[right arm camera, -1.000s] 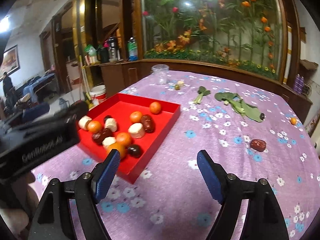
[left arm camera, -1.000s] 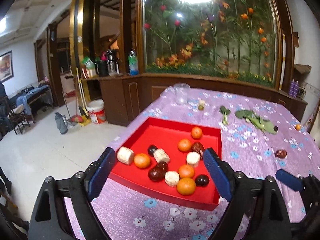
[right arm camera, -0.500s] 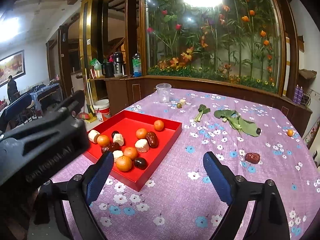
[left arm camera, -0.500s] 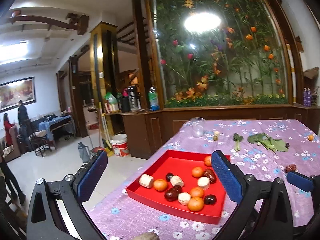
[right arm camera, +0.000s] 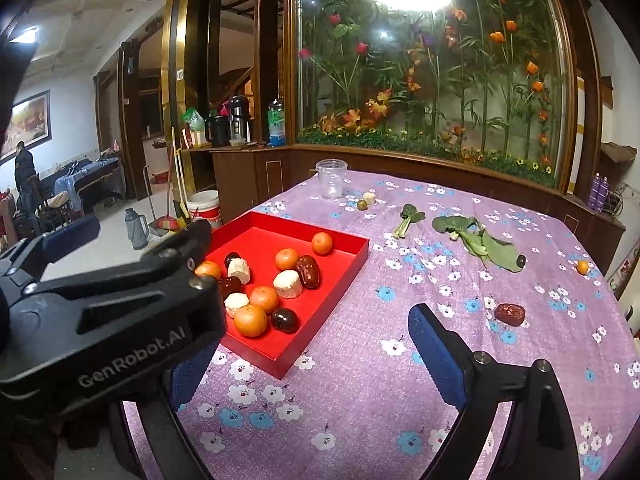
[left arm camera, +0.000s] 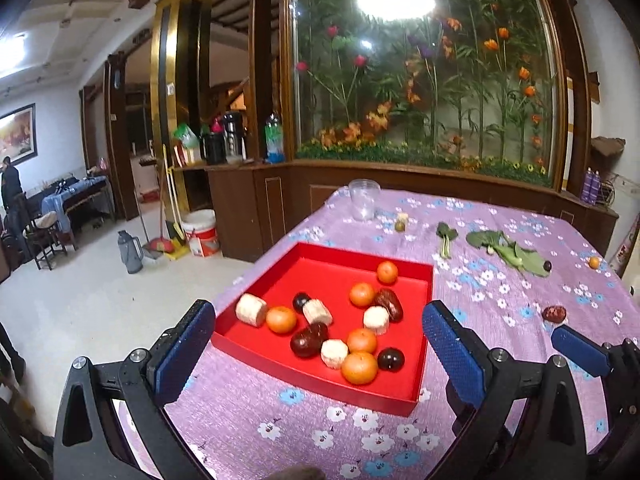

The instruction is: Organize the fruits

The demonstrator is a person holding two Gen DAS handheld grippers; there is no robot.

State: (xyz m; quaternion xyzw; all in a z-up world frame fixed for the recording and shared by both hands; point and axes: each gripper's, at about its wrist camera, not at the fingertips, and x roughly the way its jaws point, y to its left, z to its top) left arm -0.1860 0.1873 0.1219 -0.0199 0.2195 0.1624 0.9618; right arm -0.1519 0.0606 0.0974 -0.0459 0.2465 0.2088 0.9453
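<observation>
A red tray [left arm camera: 424,280] on the purple flowered tablecloth holds several oranges, dark plums, red dates and white chunks. My left gripper [left arm camera: 318,350] hovers open over the tray's near edge with nothing between its fingers. In the right wrist view its black body [right arm camera: 100,312] fills the left side and hides my right gripper's left finger. My right gripper [right arm camera: 312,364] stands open and empty over the cloth right of the tray [right arm camera: 352,256]. A loose red date [right arm camera: 509,314] lies ahead of its right finger. A small orange [right arm camera: 583,267] sits at the far right.
A clear jar [right arm camera: 331,179] stands at the far end, with a green fruit [right arm camera: 362,204] and a white chunk beside it. Leafy greens [right arm camera: 476,240] and a dark plum [right arm camera: 520,260] lie at the back right. The table drops to the floor left of the tray.
Both grippers' jaws stand wider than a second ago. The left wrist view swung up and away from the tray, then came back down toward it. The right view rose slightly.
</observation>
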